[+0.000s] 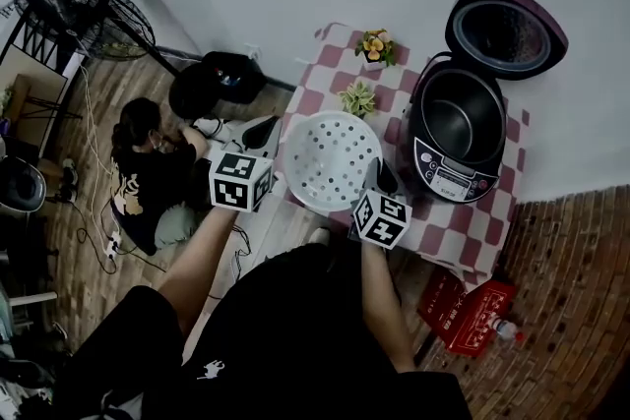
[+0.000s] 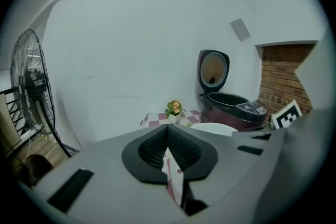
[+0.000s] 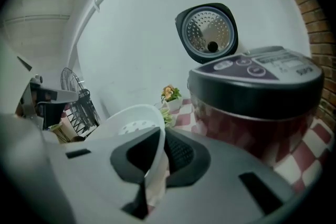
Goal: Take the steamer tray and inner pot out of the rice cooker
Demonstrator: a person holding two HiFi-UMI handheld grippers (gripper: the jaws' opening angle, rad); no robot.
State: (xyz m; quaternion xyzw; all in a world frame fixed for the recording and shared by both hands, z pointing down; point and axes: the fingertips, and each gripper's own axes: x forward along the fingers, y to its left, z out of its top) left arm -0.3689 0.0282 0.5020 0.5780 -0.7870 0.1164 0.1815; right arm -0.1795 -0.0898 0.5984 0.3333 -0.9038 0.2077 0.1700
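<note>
The white perforated steamer tray [image 1: 330, 160] hangs low over the left half of the checked table [image 1: 472, 226], out of the cooker. My right gripper [image 1: 381, 175] is shut on the tray's right rim; in the right gripper view the rim [image 3: 152, 152] is pinched between the pads. The maroon rice cooker [image 1: 458, 128] stands to the right with its lid [image 1: 507, 25] up and the dark inner pot [image 1: 453, 118] inside. My left gripper [image 1: 264, 128] is shut and empty, off the table's left edge beside the tray [image 2: 218, 128].
Two small potted plants [image 1: 374, 46] [image 1: 357, 98] stand behind the tray. A person [image 1: 148, 167] sits on the floor at left, near a black bag [image 1: 212, 79] and a standing fan [image 1: 84, 10]. A red box [image 1: 468, 305] lies below the table.
</note>
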